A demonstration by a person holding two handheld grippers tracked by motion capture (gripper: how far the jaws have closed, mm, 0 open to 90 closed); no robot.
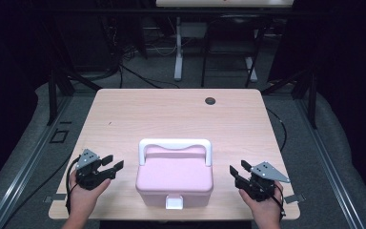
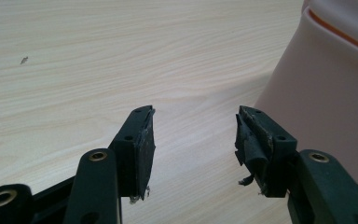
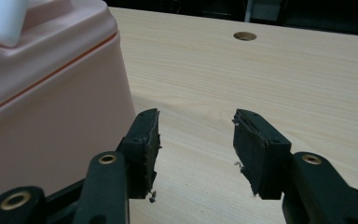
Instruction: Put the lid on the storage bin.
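The left hand-held gripper point(image 1: 110, 162) rests low at the near-left part of the desk point(image 1: 171, 114), jaws spread wide with nothing between them; in the left gripper view its worn pads point(image 2: 147, 144) frame bare wood. The right hand-held gripper point(image 1: 236, 171) mirrors it at the near-right, just as wide open and just as empty, its pads point(image 3: 151, 140) frayed at the edges. Each one is angled inward, toward the middle, with a hand point(image 1: 83, 198) behind it at the desk's near edge.

Between them sits a pink box point(image 1: 174, 179), close to the near edge and roughly centred. From where the grippers wait, one to each side and apart from its walls, this looks to me like a ready stance: both tools are placed so either can reach the box without crossing the other.

The box's white latch point(image 1: 174, 202) faces the person, and its white handle point(image 1: 175, 144) lies folded back over the lid toward the far side. The box is nearly square from above; its slightly longer axis, and the handle's bar, run left to right across the desk. The lid appears closed, its seam point(image 3: 51, 74) showing as a thin orange line along the side wall.

Farther off, a small round hole point(image 1: 210, 100) marks the far part of the desk.
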